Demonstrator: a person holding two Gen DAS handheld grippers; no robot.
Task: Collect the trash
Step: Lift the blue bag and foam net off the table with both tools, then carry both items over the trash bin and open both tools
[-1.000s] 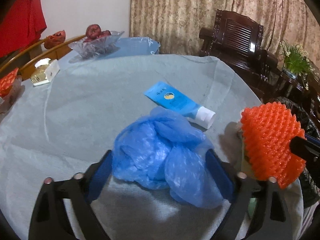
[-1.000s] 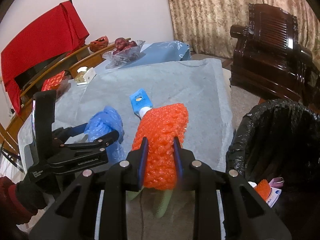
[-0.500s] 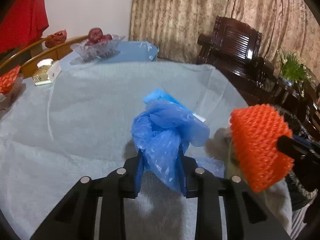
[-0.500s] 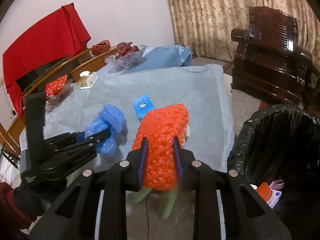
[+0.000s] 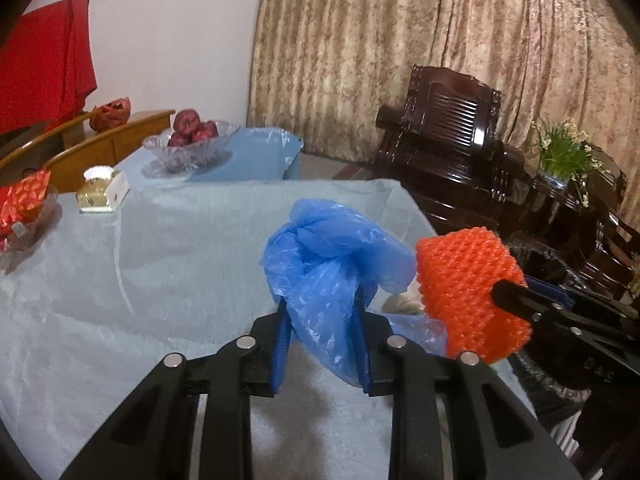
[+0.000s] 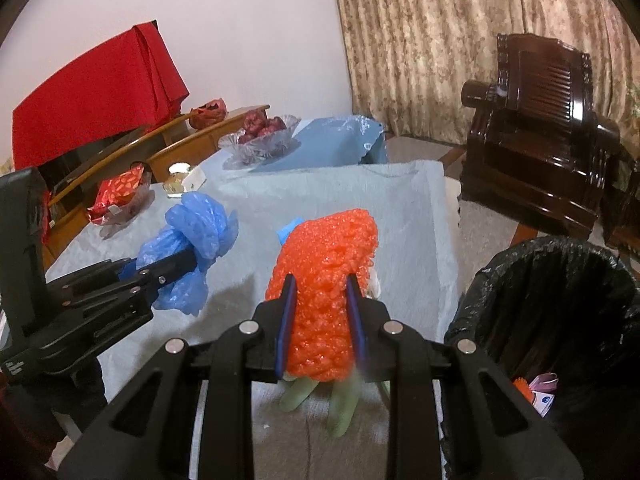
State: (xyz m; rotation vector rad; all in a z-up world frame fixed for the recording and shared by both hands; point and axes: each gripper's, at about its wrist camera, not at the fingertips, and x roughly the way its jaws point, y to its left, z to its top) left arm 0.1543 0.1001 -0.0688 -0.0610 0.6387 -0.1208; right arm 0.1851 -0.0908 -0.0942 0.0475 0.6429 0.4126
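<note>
My left gripper [image 5: 322, 312] is shut on a crumpled blue plastic bag [image 5: 332, 264] and holds it above the pale blue tablecloth [image 5: 160, 272]. The bag also shows in the right wrist view [image 6: 196, 236]. My right gripper [image 6: 320, 312] is shut on an orange foam net sleeve [image 6: 328, 280], lifted over the table's right edge; the sleeve also shows in the left wrist view [image 5: 468, 296]. A blue tube [image 6: 290, 230] lies on the table, mostly hidden behind the sleeve. A bin lined with a black bag [image 6: 560, 280] stands to the right, with some trash [image 6: 538, 392] in it.
A glass bowl of red fruit [image 5: 188, 140], a small bottle on a white box [image 5: 102, 192] and a red packet [image 5: 24, 200] sit at the table's far left. A green glove [image 6: 320, 400] lies under my right gripper. Dark wooden armchairs [image 5: 452, 152] stand behind the bin.
My left gripper closed on the blue bag and lifted it off the table. My right gripper rose slightly with the orange sleeve. The blue tube is now mostly hidden.
</note>
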